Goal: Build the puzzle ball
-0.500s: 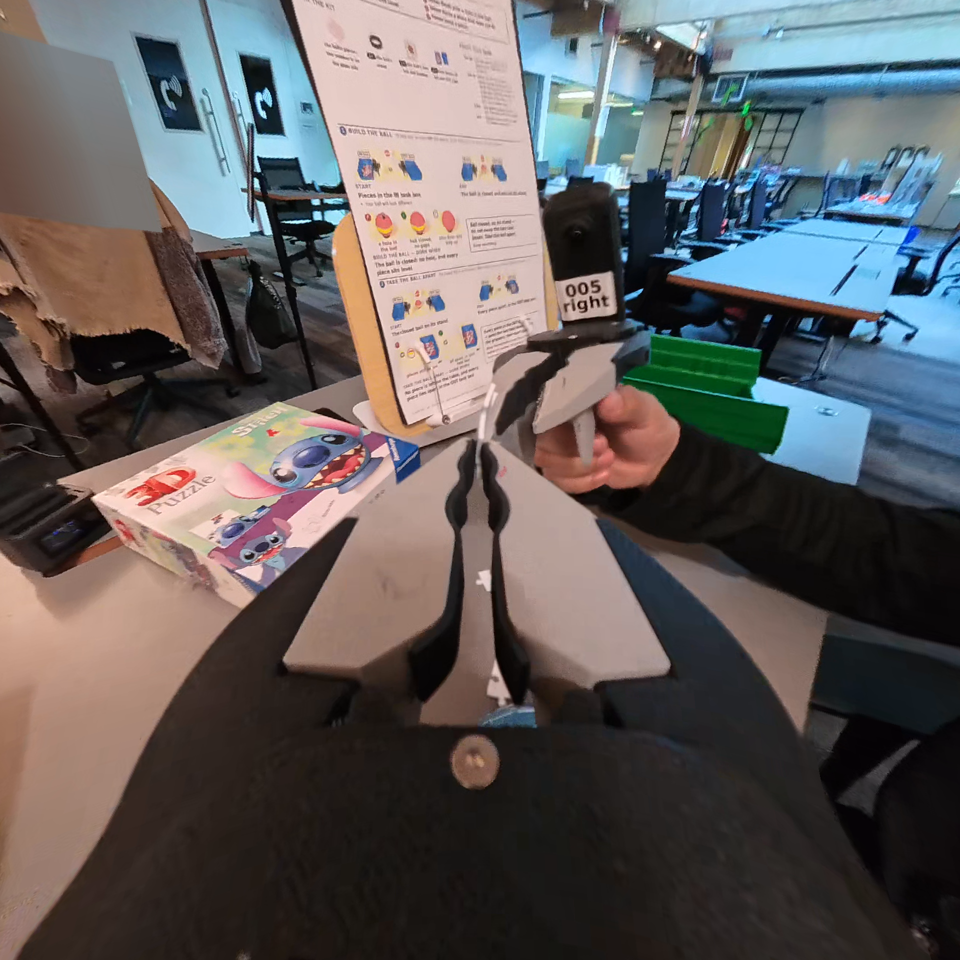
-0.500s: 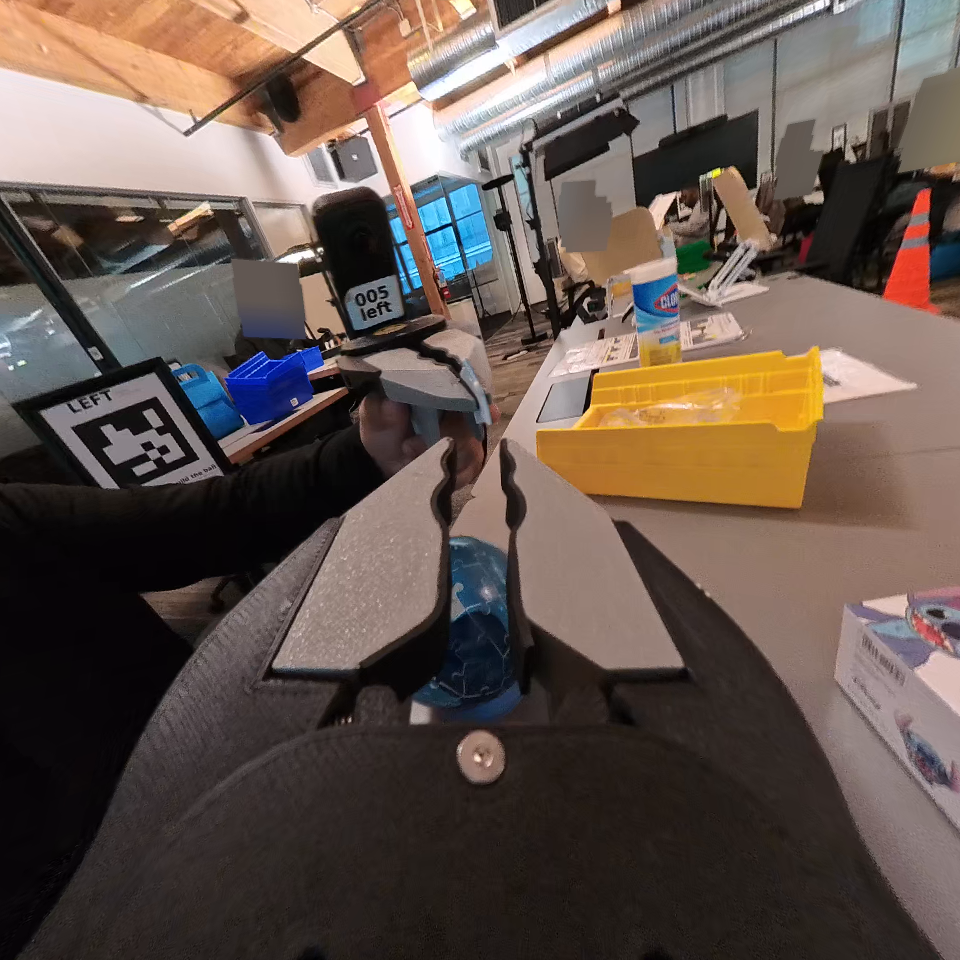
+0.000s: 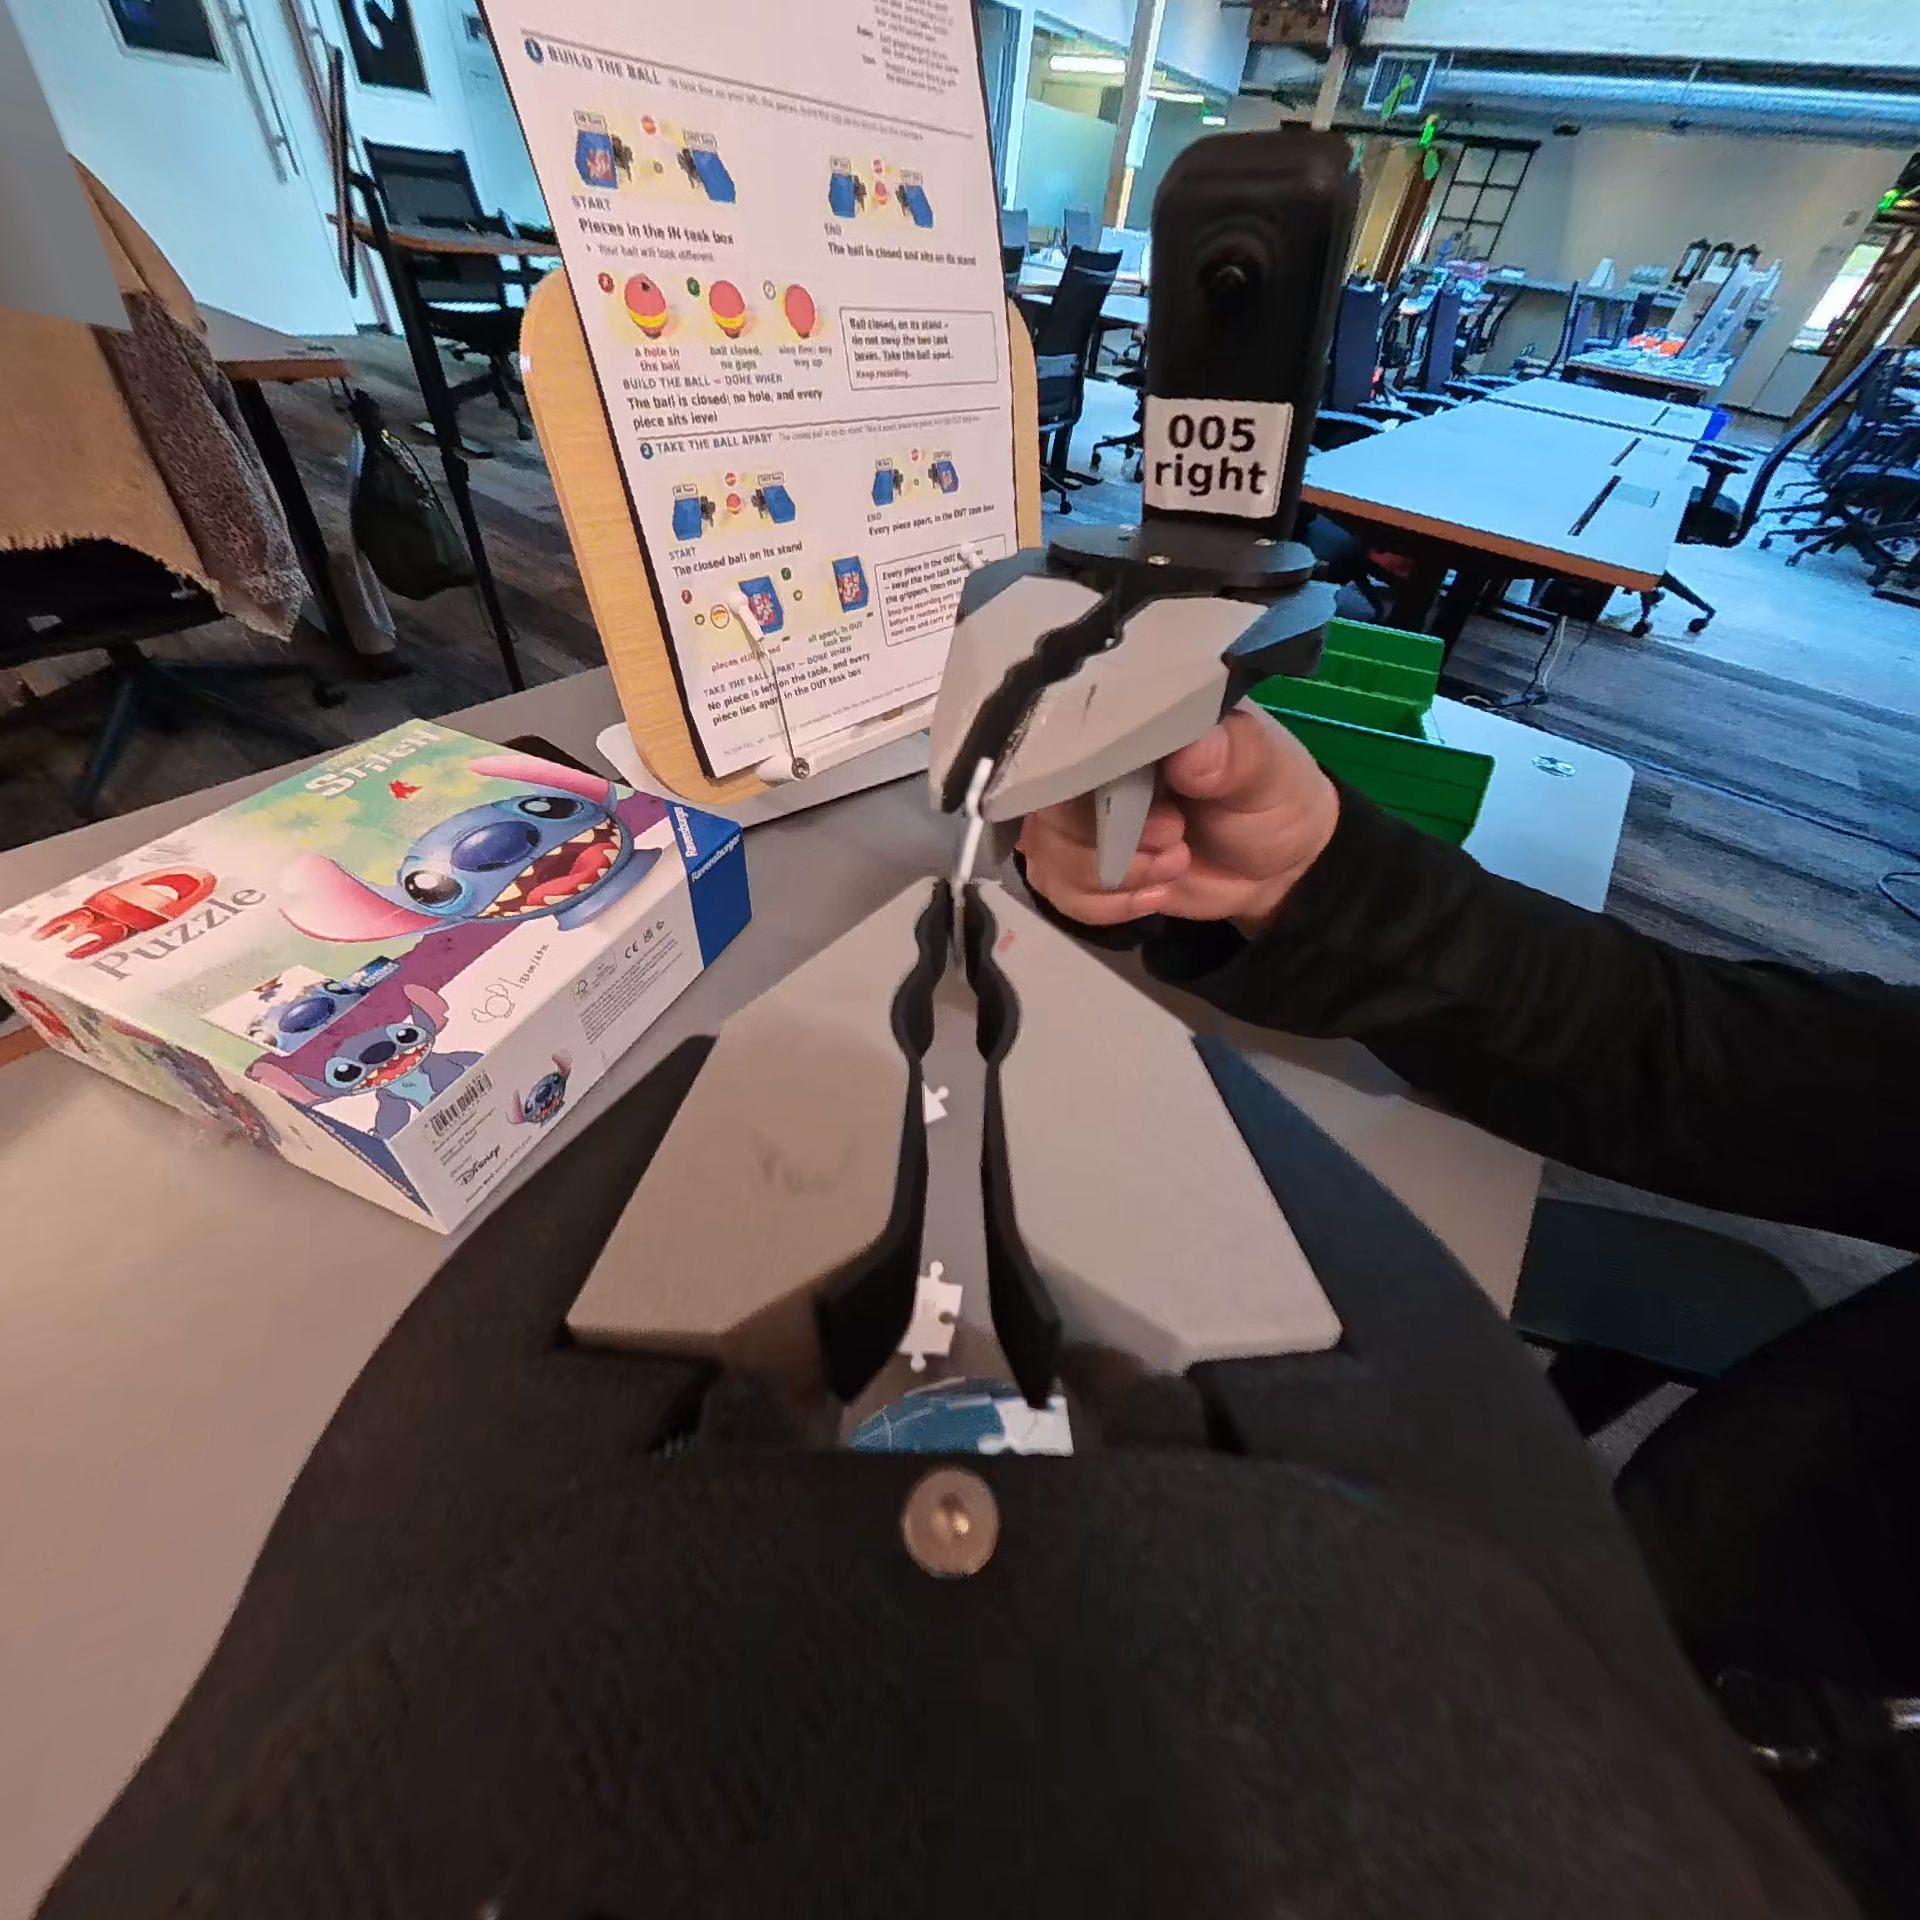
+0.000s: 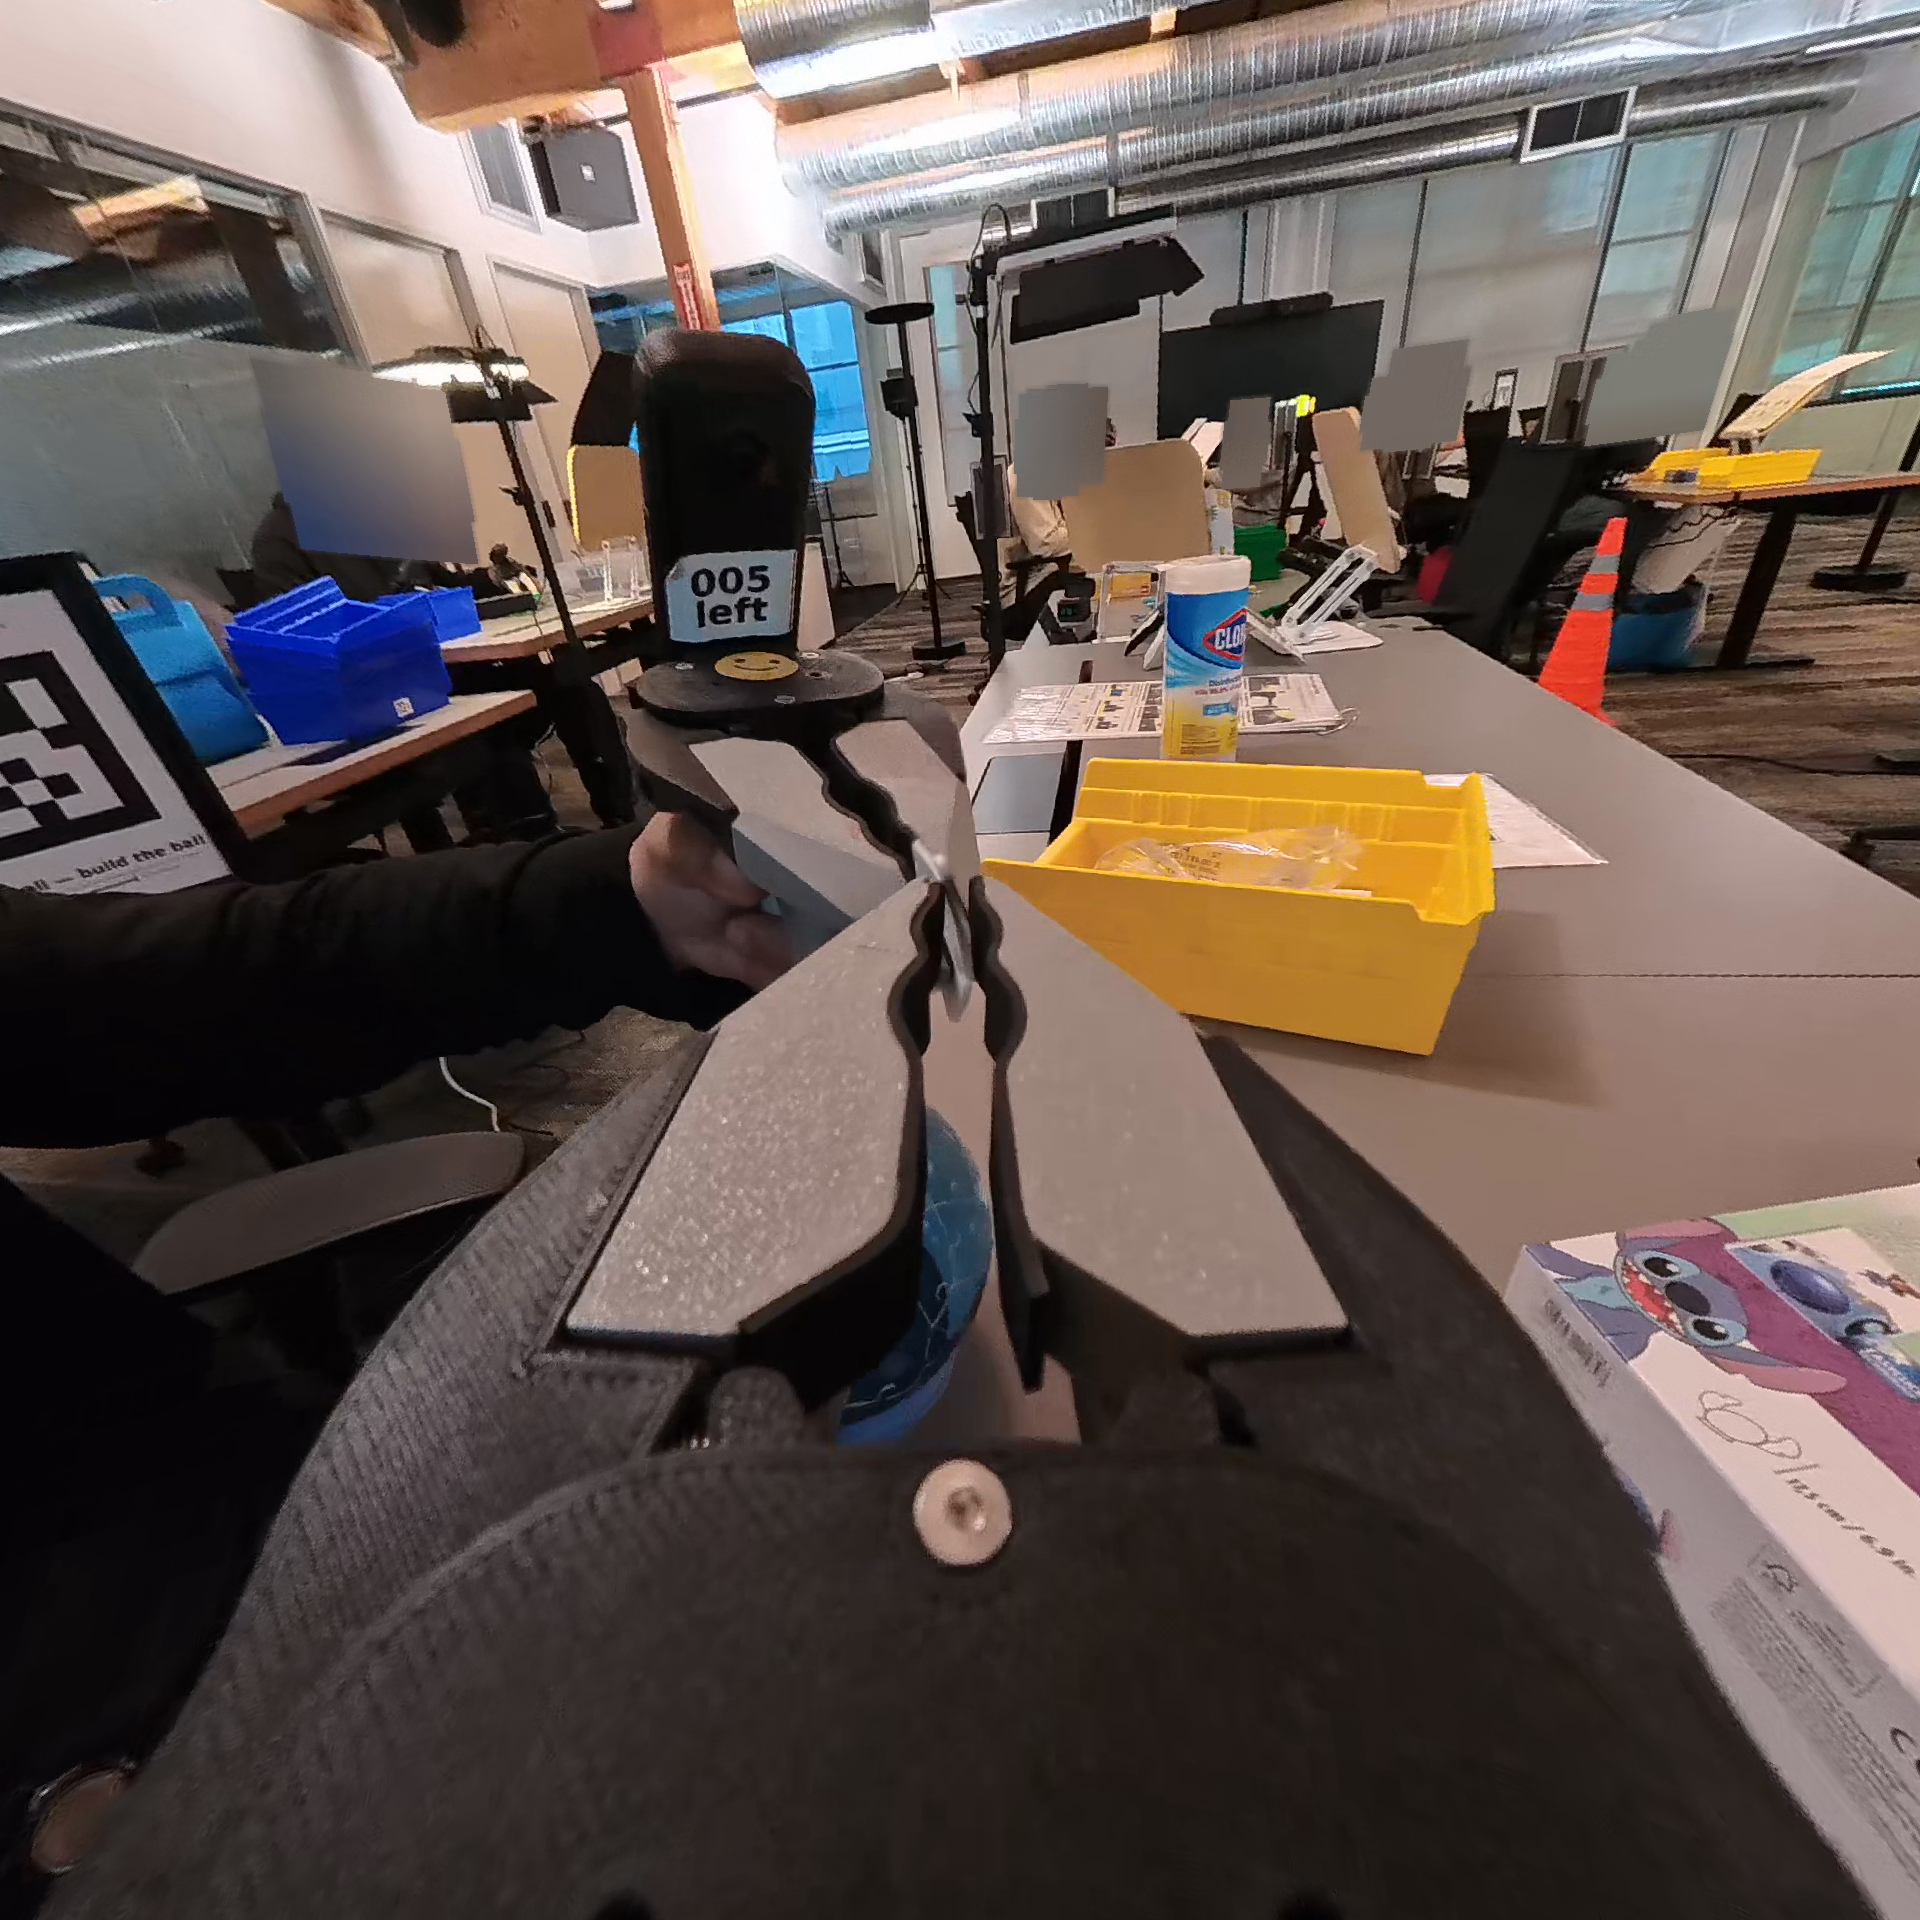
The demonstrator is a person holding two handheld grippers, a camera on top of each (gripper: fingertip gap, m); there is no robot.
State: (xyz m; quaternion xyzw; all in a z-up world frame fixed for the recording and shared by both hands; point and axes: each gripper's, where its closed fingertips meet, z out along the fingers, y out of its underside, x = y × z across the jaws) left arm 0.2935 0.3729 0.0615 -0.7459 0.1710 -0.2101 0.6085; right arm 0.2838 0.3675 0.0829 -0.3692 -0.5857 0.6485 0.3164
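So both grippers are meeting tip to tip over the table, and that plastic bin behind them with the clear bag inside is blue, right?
Not quite: the bin holding the clear bag is yellow, as the right wrist view shows. The rest holds: left gripper and right gripper meet tip to tip.

An open office is seen: long desks (image 3: 1496, 468), black chairs (image 3: 1081, 343), silver ceiling ducts (image 4: 1195, 125), large windows (image 4: 1662, 249).

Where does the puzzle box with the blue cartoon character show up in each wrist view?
Left wrist view: puzzle box lies flat on the grey table, left of the left gripper.
Right wrist view: puzzle box at the lower right edge, partly cut off.
Shared landmark: the white puzzle piece between both grippers' tips.
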